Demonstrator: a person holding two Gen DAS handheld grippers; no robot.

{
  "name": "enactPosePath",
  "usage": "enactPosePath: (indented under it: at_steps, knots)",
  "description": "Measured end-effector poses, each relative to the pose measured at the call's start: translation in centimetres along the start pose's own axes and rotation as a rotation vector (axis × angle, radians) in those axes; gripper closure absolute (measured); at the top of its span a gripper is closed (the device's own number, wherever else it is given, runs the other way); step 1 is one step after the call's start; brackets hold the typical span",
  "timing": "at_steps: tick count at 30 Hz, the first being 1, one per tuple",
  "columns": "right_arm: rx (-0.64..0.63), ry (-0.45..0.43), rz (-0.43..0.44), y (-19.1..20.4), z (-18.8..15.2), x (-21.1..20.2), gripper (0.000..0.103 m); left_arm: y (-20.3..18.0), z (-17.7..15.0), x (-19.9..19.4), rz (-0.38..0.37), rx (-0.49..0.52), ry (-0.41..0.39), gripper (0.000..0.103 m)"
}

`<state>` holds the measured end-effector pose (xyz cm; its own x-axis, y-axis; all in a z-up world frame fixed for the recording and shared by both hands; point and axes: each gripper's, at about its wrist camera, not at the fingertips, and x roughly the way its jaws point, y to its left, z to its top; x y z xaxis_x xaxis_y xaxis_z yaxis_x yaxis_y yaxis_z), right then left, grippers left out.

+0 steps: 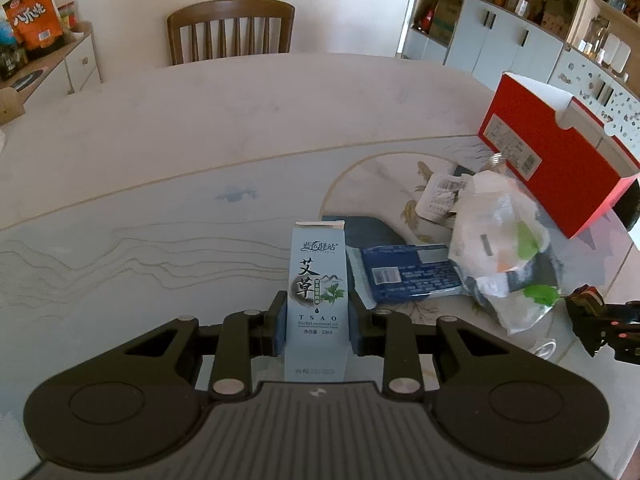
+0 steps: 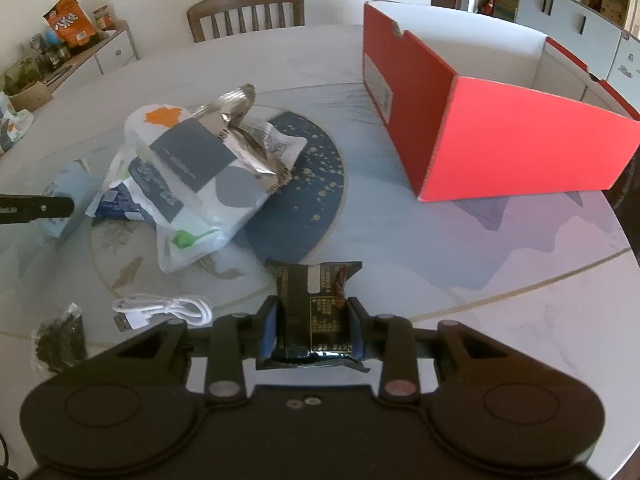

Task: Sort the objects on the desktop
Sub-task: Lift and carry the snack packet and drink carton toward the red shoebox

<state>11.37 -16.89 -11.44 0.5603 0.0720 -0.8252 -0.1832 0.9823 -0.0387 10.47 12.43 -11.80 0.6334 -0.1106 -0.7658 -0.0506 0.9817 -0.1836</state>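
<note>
My left gripper (image 1: 318,326) is shut on a tall pale-blue herbal oil carton (image 1: 317,280), which stands upright between the blue pads. My right gripper (image 2: 312,328) is shut on a black snack packet (image 2: 314,312), held just above the table. An open red shoebox (image 2: 492,128) with a white inside sits at the table's right; in the left wrist view the red shoebox (image 1: 556,160) is at the far right. Between them lies a heap: a white printed plastic bag (image 2: 188,184), a silver foil wrapper (image 2: 244,128) and a dark blue packet (image 1: 408,276).
A white coiled cable (image 2: 168,308) and a small bag of dark dried bits (image 2: 60,344) lie at the front left of the round marble table (image 1: 160,152). A wooden chair (image 1: 232,32) stands behind it, a sideboard with snacks (image 1: 36,20) to the left, shelves to the right.
</note>
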Motion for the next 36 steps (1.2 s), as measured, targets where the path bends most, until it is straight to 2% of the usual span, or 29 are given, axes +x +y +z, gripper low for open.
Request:
enactPosePath:
  at_steps: [22, 36]
  knots:
    - [0.014, -0.045, -0.065, -3.0, -0.9, -4.2, 0.070, -2.6, 0.2, -5.1, -0.037, 0.028, -0.049, 0.075]
    - [0.003, -0.140, -0.061, -7.9, 2.5, -9.3, 0.070, -6.4, 1.7, -8.2, -0.092, 0.040, -0.093, 0.075]
